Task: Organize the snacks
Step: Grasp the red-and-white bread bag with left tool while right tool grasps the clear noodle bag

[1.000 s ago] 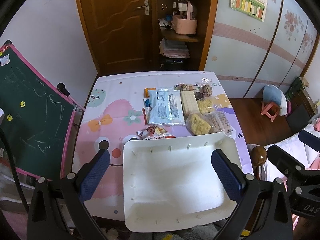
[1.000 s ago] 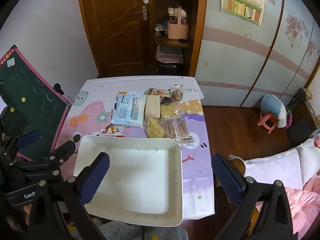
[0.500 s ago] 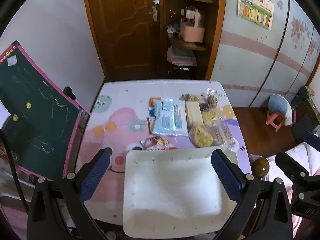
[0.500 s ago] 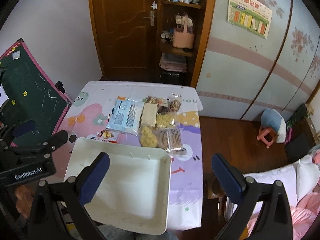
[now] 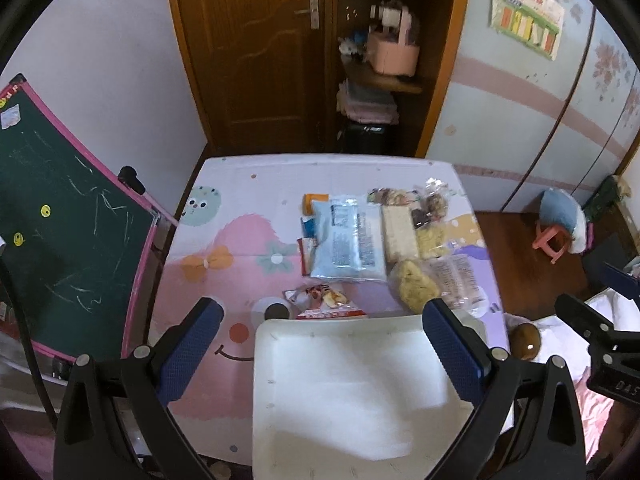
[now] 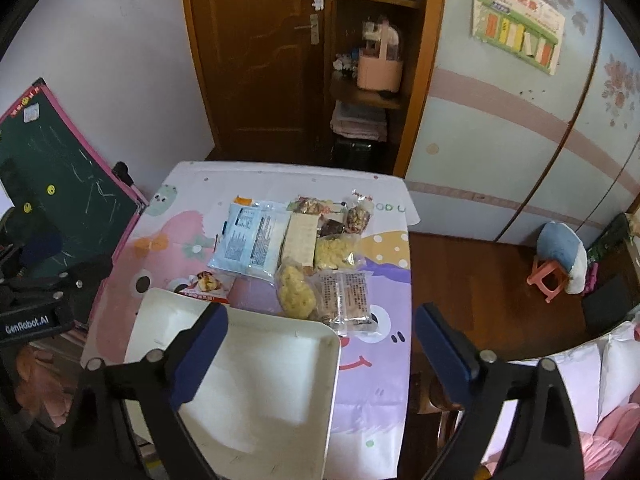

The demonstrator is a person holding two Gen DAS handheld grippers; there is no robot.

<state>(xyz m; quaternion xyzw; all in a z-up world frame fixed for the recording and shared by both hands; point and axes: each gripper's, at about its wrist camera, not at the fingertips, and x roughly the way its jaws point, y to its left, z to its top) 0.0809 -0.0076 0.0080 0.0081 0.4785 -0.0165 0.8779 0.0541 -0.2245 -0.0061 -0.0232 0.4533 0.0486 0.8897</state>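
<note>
A white empty tray (image 5: pixel 352 392) lies on the near part of the cartoon-print table (image 5: pixel 240 248); it also shows in the right wrist view (image 6: pixel 256 392). Beyond it lie several snack packs: a large pale blue bag (image 5: pixel 346 240) (image 6: pixel 250 238), a beige wafer pack (image 5: pixel 398 232), a yellow crumbly pack (image 5: pixel 414 286) (image 6: pixel 296 292), a clear printed pack (image 6: pixel 348 296) and a red packet (image 5: pixel 326 300) (image 6: pixel 206 284) at the tray's far edge. My left gripper (image 5: pixel 320 352) is open, held high above the tray. My right gripper (image 6: pixel 320 344) is open, above the tray's right edge.
A green chalkboard (image 5: pixel 60 240) leans at the table's left side. A wooden door (image 5: pixel 248 48) and a shelf with a pink basket (image 5: pixel 392 52) stand behind. Right of the table are wooden floor, a pink stool (image 5: pixel 554 240) and bedding (image 6: pixel 600 380).
Both grippers have risen and drawn back from the table, so the tray and snacks look smaller and farther. Both stay open and empty. The snacks have not moved.
</note>
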